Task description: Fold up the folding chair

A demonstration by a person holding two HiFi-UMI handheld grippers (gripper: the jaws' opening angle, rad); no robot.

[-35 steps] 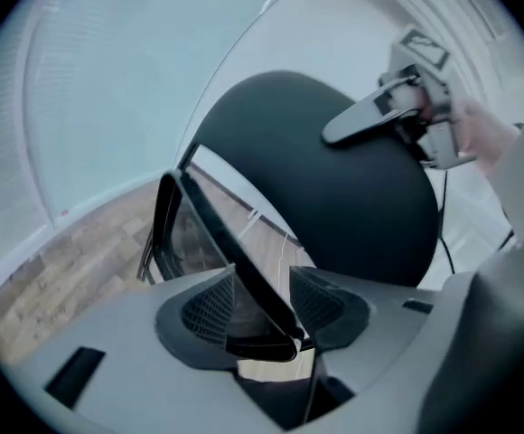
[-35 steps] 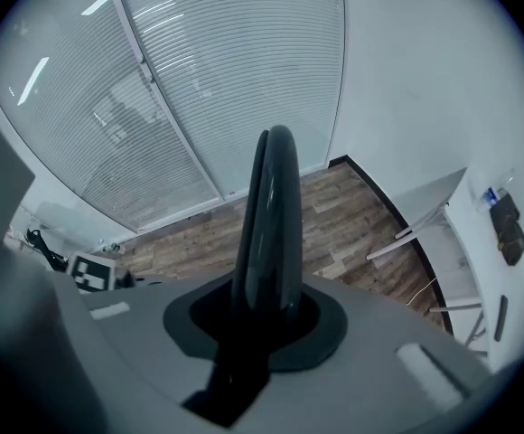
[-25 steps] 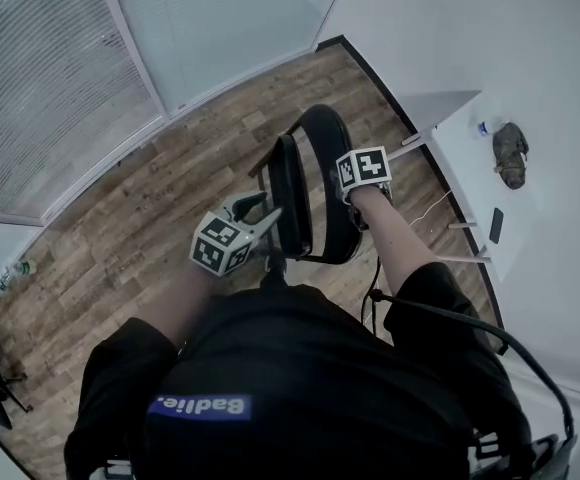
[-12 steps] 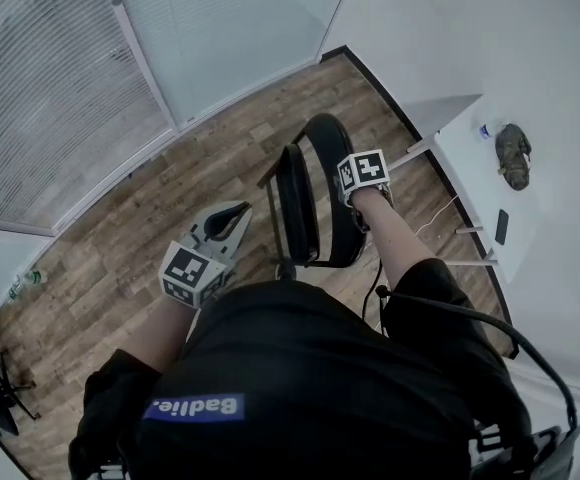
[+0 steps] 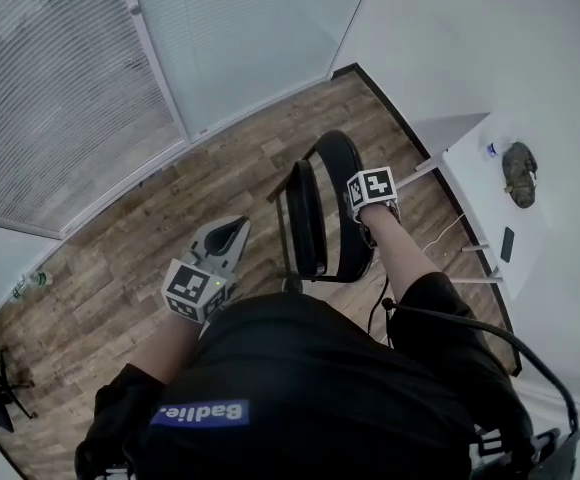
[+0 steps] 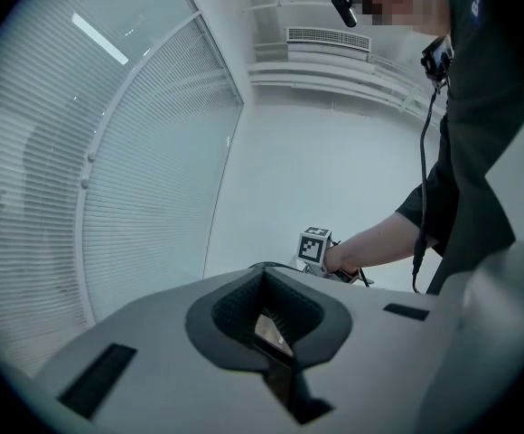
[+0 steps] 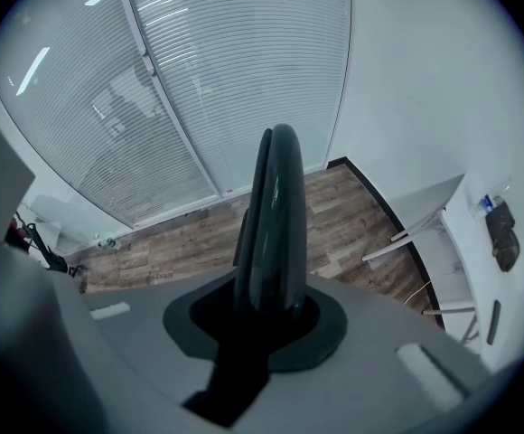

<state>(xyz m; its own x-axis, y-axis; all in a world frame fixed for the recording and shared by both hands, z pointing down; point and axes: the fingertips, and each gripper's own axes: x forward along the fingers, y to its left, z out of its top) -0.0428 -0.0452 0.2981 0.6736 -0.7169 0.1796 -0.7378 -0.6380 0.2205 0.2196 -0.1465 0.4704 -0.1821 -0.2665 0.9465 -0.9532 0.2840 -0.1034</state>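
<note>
Folding chair (image 5: 308,218) looks flat; keep right gripper (image 7: 271,310), at 3 o'clock, pinching its backrest (image 5: 345,168) firmly. Left gripper (image 6: 266,324), at 8 o'clock, has just pressed together, empty.

The head view looks steeply down from overhead onto the black folding chair (image 5: 308,218) and brown wood-plank floor (image 5: 100,268). The right gripper view, pressed close to that chair, shares both; the left gripper view faces roughly level toward white slatted blinds (image 6: 145,179).

Black short-sleeve top (image 5: 310,368), blue tag (image 5: 205,413) w/ white letters, thin black cable (image 5: 470,323). Grey left claw (image 6: 276,337) & right claw (image 7: 269,307) w/ black-white square-mark cubes (image 5: 195,290).
</note>
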